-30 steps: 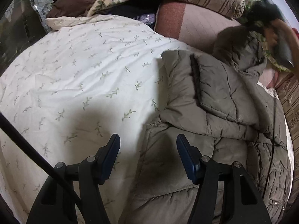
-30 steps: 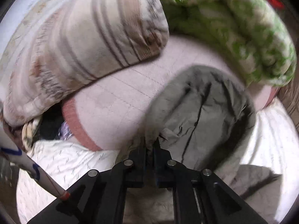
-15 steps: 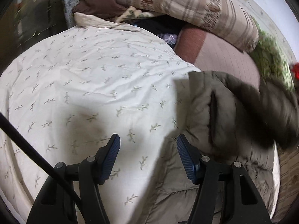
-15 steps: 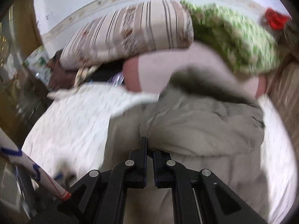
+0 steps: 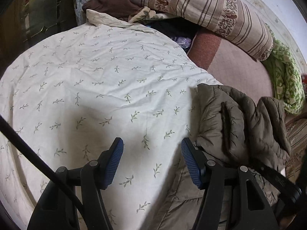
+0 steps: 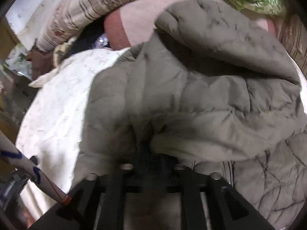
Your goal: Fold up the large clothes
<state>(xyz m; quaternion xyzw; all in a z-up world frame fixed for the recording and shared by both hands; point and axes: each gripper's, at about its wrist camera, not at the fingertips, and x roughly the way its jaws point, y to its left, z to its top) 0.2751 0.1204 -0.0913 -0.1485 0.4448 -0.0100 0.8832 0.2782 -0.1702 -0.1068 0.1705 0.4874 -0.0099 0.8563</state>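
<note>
A large olive-grey quilted jacket [image 5: 243,126] lies on the right side of a bed, its upper part folded over onto itself. My left gripper [image 5: 152,156] is open and empty, hovering over the bed sheet [image 5: 92,88] just left of the jacket's edge. In the right wrist view the jacket [image 6: 191,95] fills the frame, blurred. My right gripper [image 6: 148,147] is shut on a bunched fold of the jacket, its fingertips buried in the fabric.
A striped pillow [image 5: 201,5] and a green patterned blanket [image 5: 285,84] lie at the head of the bed on a pink mat [image 5: 236,67]. Dark clothes [image 5: 113,5] are piled at the far left. A dark cabinet [image 5: 38,15] stands left.
My right gripper has pulled the jacket's top end back toward me, folding it over the body. My left gripper has shifted left, off the jacket and over the sheet.
</note>
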